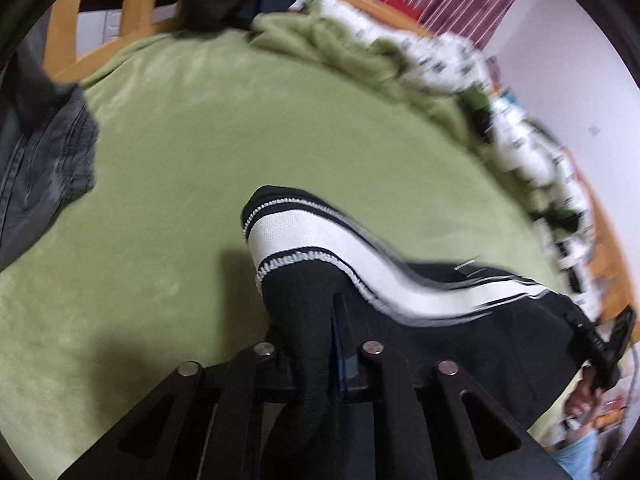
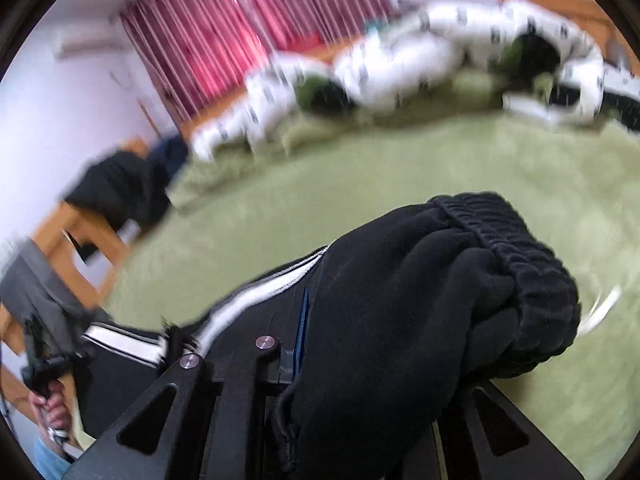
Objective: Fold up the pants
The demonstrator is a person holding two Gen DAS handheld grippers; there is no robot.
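I have the pants (image 1: 400, 280) clamped at both ends and lifted off the green blanket (image 1: 200, 160) that covers the bed. My left claw (image 1: 334, 344) is closed on black fabric at one end, just below the white side stripe (image 1: 304, 236). My right claw (image 2: 304, 320) is closed on a thick bunch of black cloth by the gathered elastic waistband (image 2: 520, 264), so I take that end for the waist and the other for the leg end.

The pants hang between my two claws, above the middle of the bed. Their long axis runs from one claw to the other, across the bed, with the stripe following that line and sagging a little in the middle.

As for folding, I judge it barely begun: nothing lies flat yet and I see no neat crease. The garment still has to be laid down, smoothed and doubled over. A grey garment (image 1: 40, 160) lies at the bed's edge, apart from mine.
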